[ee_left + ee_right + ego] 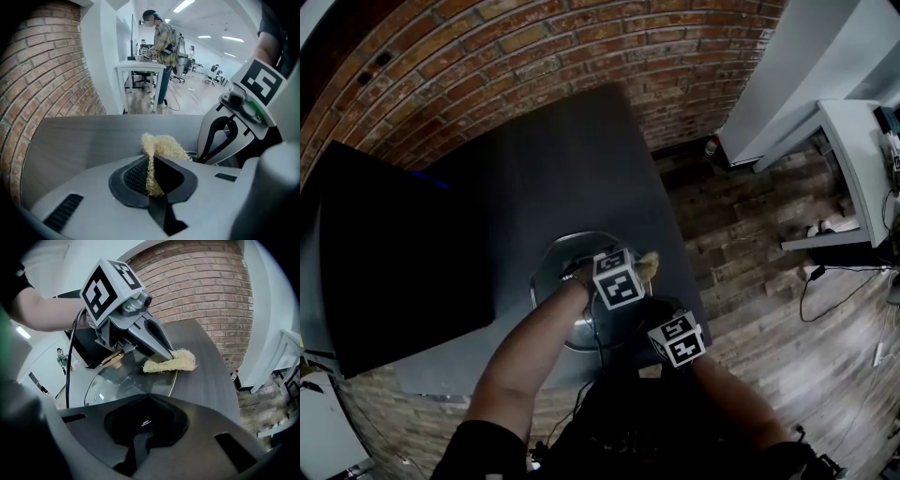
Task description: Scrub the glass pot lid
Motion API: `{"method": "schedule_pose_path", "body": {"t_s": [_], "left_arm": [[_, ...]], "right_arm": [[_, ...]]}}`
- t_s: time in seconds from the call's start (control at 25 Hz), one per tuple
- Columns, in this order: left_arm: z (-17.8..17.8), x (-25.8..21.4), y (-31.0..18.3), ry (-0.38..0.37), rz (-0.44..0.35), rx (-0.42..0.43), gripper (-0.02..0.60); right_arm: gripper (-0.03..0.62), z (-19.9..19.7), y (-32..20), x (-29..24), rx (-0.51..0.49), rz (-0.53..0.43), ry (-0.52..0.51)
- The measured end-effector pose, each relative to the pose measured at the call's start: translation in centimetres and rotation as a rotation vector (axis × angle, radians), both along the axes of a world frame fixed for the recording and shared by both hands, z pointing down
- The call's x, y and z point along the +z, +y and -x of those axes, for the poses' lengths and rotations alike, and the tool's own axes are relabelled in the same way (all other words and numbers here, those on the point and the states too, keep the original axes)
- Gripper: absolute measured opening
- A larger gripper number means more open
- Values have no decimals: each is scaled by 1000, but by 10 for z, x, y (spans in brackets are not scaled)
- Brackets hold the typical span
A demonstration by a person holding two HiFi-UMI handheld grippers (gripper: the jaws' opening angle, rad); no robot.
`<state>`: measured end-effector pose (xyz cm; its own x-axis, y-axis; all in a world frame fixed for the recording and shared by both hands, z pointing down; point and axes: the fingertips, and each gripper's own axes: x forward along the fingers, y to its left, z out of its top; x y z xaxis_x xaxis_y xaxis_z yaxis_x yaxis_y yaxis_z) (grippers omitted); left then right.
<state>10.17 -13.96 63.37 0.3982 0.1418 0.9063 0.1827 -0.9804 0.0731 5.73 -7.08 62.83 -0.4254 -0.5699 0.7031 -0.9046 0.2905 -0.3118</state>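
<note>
Lying dome-up on the dark counter (581, 150), the glass pot lid (126, 383) is found directly below both grippers, with its knob (112, 359) near the middle. The left gripper (152, 176) is closed tight on a pale fibrous scrubber (161, 145). The scrubber's free end is laid against the far edge of the lid, just by the metal rim (174, 380). The right gripper (145, 420) is set at the lid's near edge. Its jaws are drawn almost together, and the rim appears to be pinched between them, though only a sliver of it is shown there.

The lid is judged stiff, fairly heavy, breakable and slick on its glass face. It is therefore best held by the metal rim or the knob, not by bare glass. The scrubber is judged light, soft and easily crushed, so a deep, firm grip is suited. Pressure should be kept modest, since the lid could be slid towards the counter's nearby edge.
</note>
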Motion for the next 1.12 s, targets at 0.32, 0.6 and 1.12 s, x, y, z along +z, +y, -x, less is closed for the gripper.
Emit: {"method": "schedule_pose_path", "body": {"t_s": [0.32, 0.6, 1.12], "left_arm": [[8, -7, -35, 34, 20, -159, 49], [29, 1, -72, 58, 21, -321, 49], [91, -5, -113, 98, 63, -644, 49]], "right_arm": [[17, 0, -1, 1, 11, 4, -3], [17, 0, 0, 1, 31, 6, -2], [17, 3, -2, 1, 13, 8, 16]]}}
